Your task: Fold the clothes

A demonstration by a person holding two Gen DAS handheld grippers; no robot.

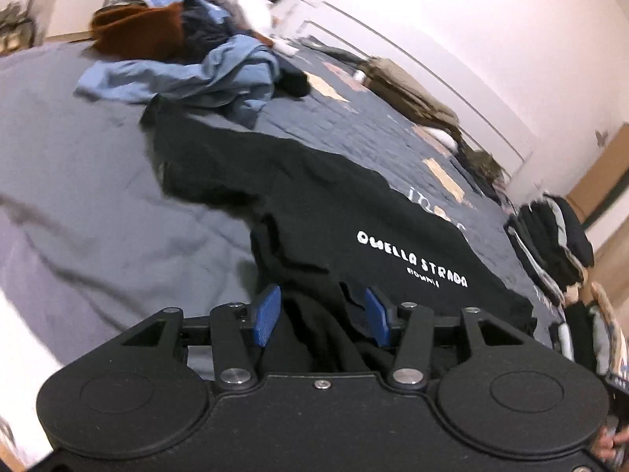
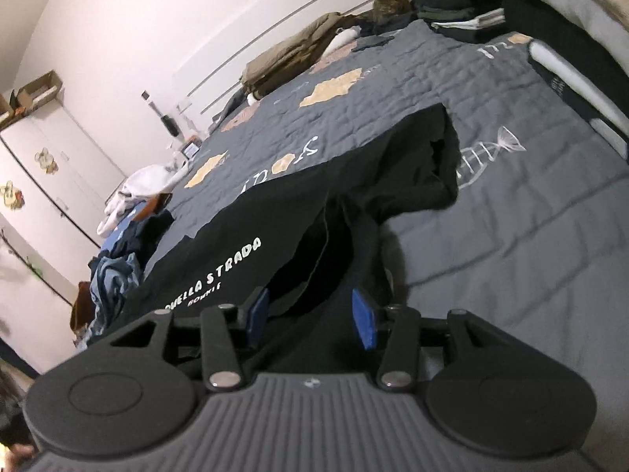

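One grey quilted bed fills both our views, with a black T-shirt bearing white lettering spread flat across its near part. Far left, we see a heap of unfolded clothes; far right, a folded stack. Our left gripper and right gripper stand with jaws released, loose black cloth lying between the blue pads, unpinched.

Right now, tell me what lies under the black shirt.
The black shirt lies spread on the grey quilt, covering part of its printed lettering and tan patches. Whether anything else sits beneath it cannot be seen.
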